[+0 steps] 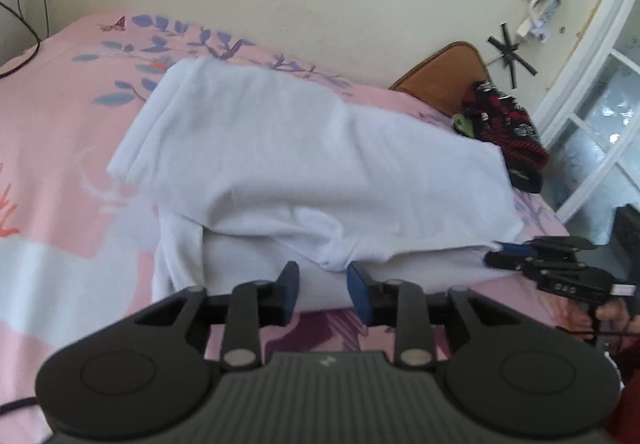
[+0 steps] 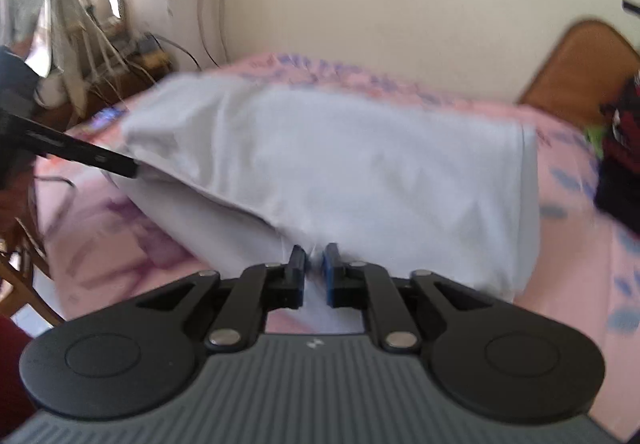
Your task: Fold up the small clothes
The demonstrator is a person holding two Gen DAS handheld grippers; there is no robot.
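Observation:
A white garment (image 1: 304, 164) lies partly folded on the pink floral bedsheet (image 1: 52, 116), its upper layer doubled over the lower one. My left gripper (image 1: 323, 286) is open at the garment's near edge, its pads on either side of a fold of cloth without pinching it. My right gripper (image 2: 315, 264) is shut on the white garment (image 2: 360, 172), holding its near edge. The right gripper also shows in the left wrist view (image 1: 494, 252) at the garment's right corner. The left gripper shows in the right wrist view (image 2: 132, 168) at the garment's left corner.
A red and black patterned garment (image 1: 504, 128) lies at the bed's far right, next to a wooden headboard (image 1: 444, 72). A cream wall runs behind the bed. A window (image 1: 600, 132) is at the right. Cables and clutter (image 2: 100, 40) stand off the bed's left.

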